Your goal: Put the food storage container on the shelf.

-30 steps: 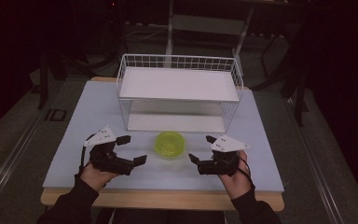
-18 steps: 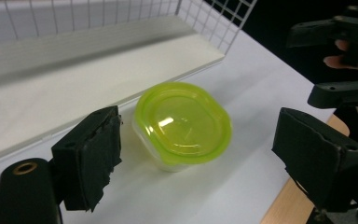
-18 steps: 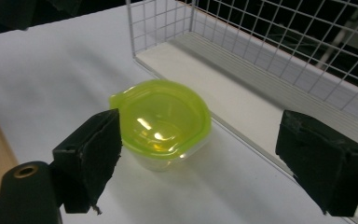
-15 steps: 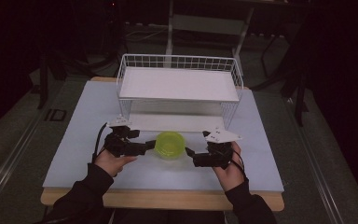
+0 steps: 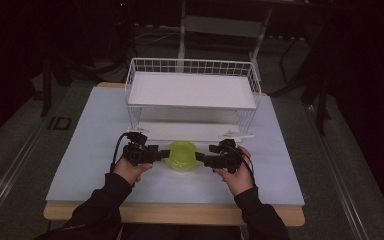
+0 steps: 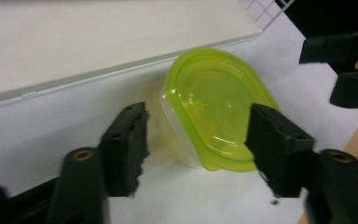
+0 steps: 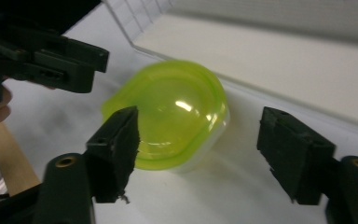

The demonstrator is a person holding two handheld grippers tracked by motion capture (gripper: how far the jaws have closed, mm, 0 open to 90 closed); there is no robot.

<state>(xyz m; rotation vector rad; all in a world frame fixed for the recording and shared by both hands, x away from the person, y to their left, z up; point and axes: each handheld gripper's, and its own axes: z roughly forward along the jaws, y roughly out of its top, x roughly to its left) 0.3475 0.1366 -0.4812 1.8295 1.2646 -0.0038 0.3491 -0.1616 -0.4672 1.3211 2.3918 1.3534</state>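
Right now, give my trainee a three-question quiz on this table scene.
1. True or false: the green-lidded container sits on the wire rack's shelf.
2. Are the left gripper and the right gripper A) both open, B) both shut, or C) one of each?
3. What lies between the two grippers?

Key: 1. False; it is on the table in front of the rack. 2. A. 3. The container.
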